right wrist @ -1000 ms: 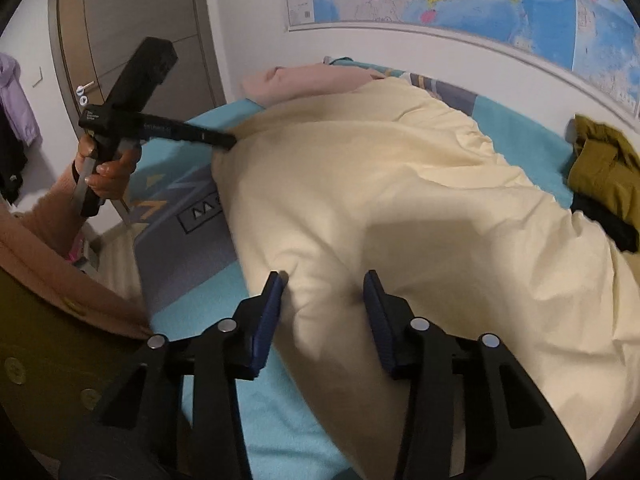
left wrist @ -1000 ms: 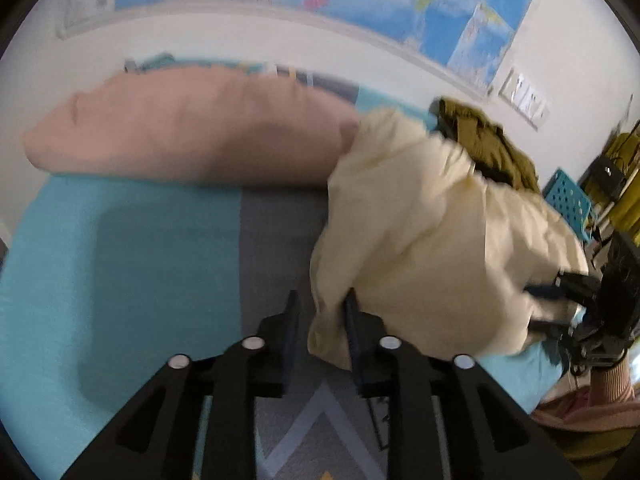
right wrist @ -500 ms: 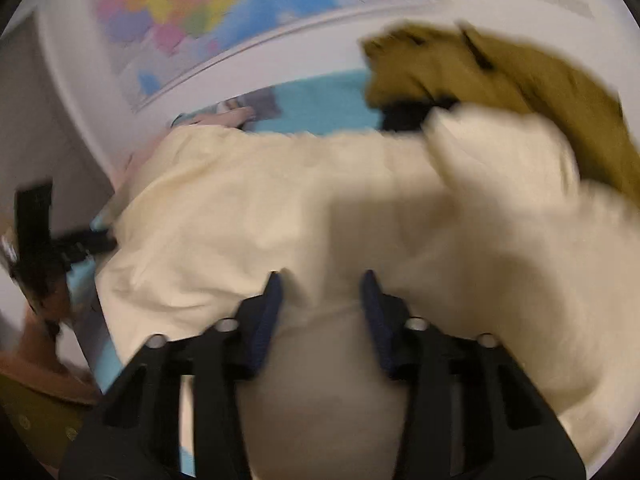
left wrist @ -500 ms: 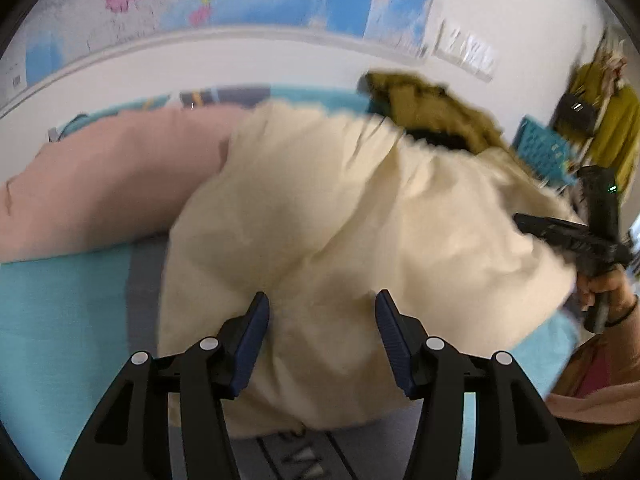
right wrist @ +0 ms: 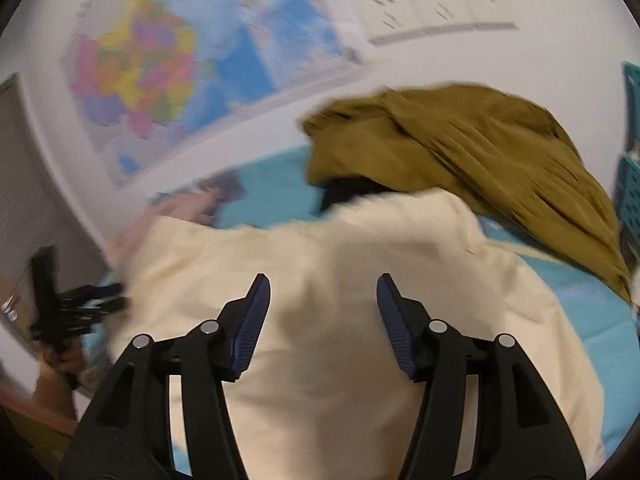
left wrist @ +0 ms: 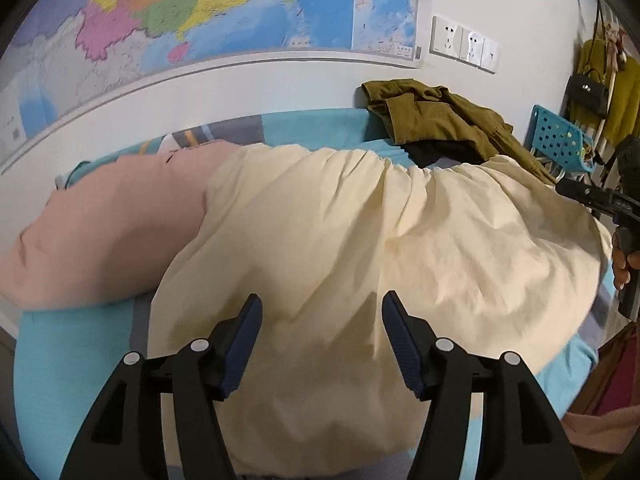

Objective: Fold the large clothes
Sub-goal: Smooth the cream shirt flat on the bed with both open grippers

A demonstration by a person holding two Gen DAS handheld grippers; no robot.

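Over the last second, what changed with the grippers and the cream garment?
The left gripper let go of the cream garment; its jaws, pinched on an edge before, now stand wide open. The garment went from bunched to spread out. The right gripper opened wider. The olive clothing stayed put.

A bed (left wrist: 72, 364) with a turquoise cover carrying grey bands stands against the wall. On it lies a cream-yellow garment (left wrist: 360, 264) spread wide and rumpled, a pink pillow (left wrist: 108, 232) at its left partly under its edge, and an olive-green jacket (left wrist: 436, 120) heaped near the wall over something black.
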